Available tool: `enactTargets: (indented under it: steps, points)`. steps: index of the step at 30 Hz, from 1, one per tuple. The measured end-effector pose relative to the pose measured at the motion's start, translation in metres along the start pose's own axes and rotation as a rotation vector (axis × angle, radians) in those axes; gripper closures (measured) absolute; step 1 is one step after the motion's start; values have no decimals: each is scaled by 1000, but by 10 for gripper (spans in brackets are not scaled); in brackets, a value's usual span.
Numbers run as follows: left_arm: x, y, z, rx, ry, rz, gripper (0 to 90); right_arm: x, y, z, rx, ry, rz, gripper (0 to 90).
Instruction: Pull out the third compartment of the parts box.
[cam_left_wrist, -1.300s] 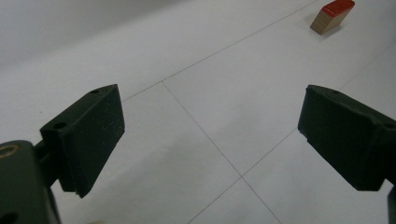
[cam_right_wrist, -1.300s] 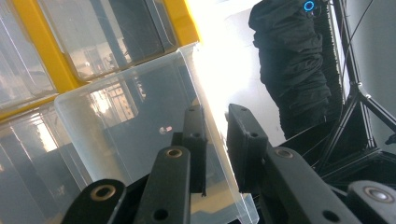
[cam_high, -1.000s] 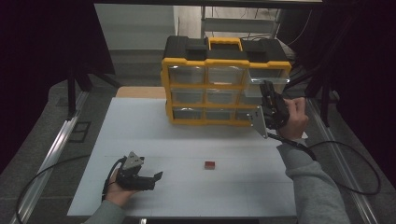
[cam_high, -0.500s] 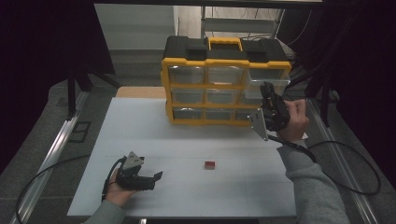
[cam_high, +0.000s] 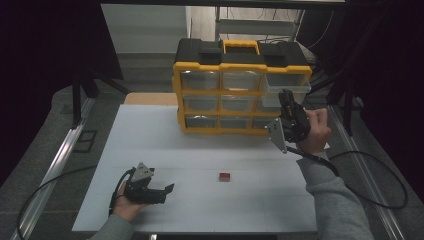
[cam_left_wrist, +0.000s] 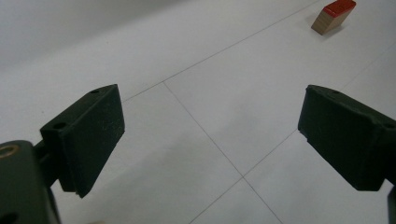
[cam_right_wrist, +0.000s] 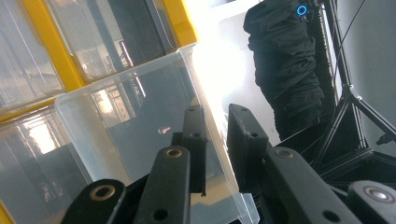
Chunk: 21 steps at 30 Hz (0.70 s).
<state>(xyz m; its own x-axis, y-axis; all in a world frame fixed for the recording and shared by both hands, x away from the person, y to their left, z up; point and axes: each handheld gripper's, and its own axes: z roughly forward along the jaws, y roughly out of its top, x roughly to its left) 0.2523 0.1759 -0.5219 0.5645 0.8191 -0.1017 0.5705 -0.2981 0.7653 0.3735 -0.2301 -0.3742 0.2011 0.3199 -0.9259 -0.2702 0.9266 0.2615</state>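
Clear plastic drawer (cam_high: 286, 86) sits in the top-right slot of the yellow-and-black organiser cabinet (cam_high: 240, 90), pulled partway out toward you, at about 1 o'clock on the white table (cam_high: 200, 150).

Your right gripper (cam_high: 286, 102) is at that drawer. In the right gripper view its jaws are nearly together with the drawer's clear side wall (cam_right_wrist: 210, 140) between them, one pad inside and one outside. It looks clamped on the wall, but I can't confirm firm pad contact through the plastic.

Your left gripper (cam_high: 162, 191) lies low at 7 o'clock near the table's front edge, pointing toward 3 o'clock. Its jaws are spread wide and hold nothing, with bare table between the pads (cam_left_wrist: 88, 140).

A small red-topped wooden block (cam_high: 224, 176) lies loose on the table at 6 o'clock, well apart from both grippers. It's at 1 o'clock in the left gripper view (cam_left_wrist: 334, 16).
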Motion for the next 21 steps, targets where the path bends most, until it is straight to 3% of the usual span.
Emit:
enactTargets:
  steps: [21]
  points:
    - [0, 0, 0, -5, 1, -5, 78, -2, 0, -9, -7, 0, 0, 769]
